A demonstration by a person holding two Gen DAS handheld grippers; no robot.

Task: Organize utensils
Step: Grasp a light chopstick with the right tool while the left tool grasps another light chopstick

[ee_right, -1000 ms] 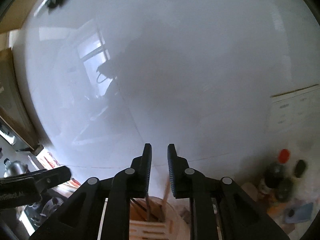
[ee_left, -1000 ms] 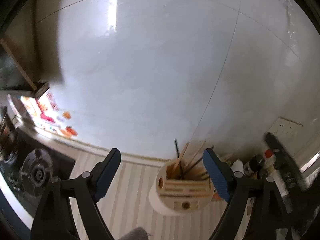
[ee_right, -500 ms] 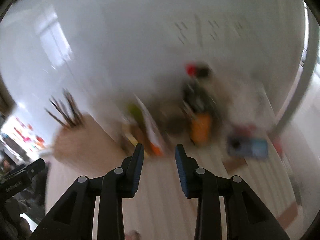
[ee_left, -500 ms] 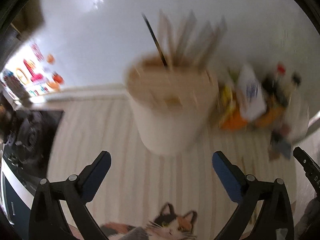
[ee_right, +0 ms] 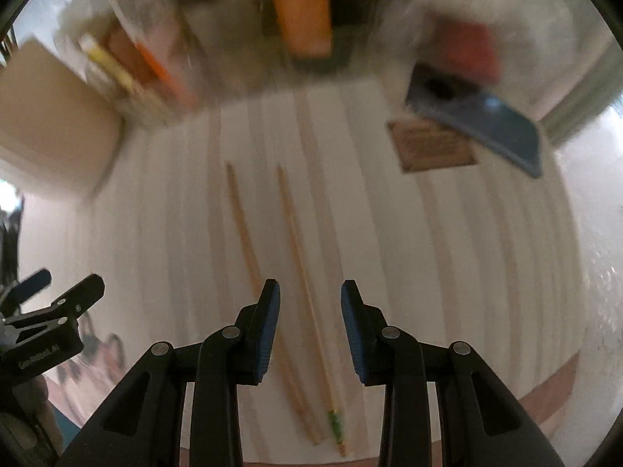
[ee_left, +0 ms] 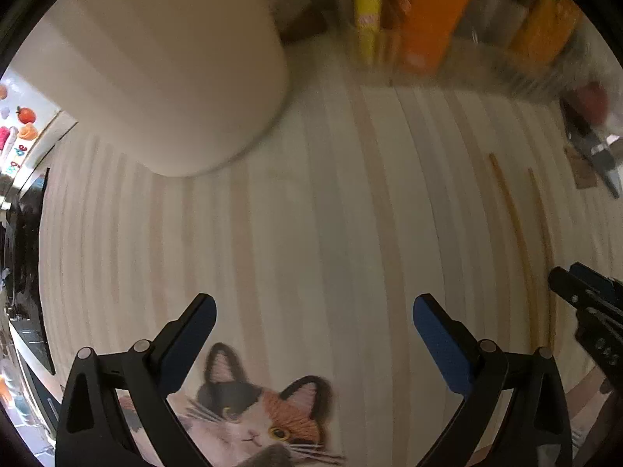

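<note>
Right hand-held gripper (ee_right: 309, 303) is hanging part-open over two chopsticks (ee_right: 300, 272) lying on the striped table (ee_right: 447, 253), touching neither. Left hand-held gripper (ee_left: 313, 311) is standing wide open, empty, near the holder (ee_left: 175, 78).

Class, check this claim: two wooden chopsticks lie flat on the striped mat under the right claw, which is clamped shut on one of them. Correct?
Not quite. The right claw is open, its pads clear of the chopsticks, which lie flat on the striped mat, as the right wrist view shows.
</note>
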